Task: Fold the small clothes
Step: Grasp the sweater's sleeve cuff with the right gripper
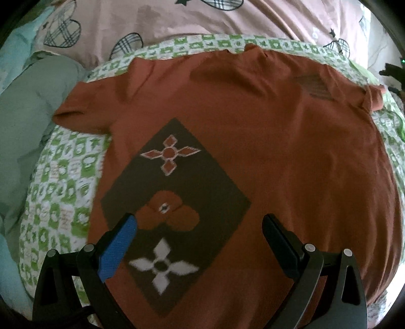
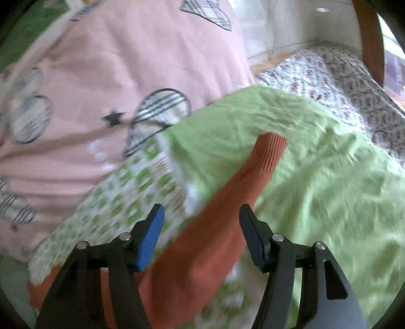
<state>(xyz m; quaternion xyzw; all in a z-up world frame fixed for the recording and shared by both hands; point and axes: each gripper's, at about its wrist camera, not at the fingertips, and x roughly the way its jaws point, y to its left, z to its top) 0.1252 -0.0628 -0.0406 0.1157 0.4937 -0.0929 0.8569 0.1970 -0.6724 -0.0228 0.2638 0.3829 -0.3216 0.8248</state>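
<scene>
A rust-orange sweater [image 1: 265,141] lies spread flat on a green-and-white patterned cloth [image 1: 65,177]. It has a dark diamond patch [image 1: 177,210] with flower shapes. My left gripper [image 1: 200,222] is open and empty above the sweater's lower part. In the right wrist view one long orange sleeve [image 2: 227,202] with a ribbed cuff [image 2: 272,149] stretches away across a light green sheet [image 2: 329,189]. My right gripper [image 2: 201,217] is open and empty, its jaws standing either side of the sleeve just above it.
A pink quilt [image 1: 177,22] with checked heart shapes lies behind the sweater and shows in the right wrist view [image 2: 114,76] too. A grey-green garment [image 1: 30,114] lies at the left. A floral bedsheet [image 2: 341,83] and a wooden bed frame [image 2: 367,38] are at the far right.
</scene>
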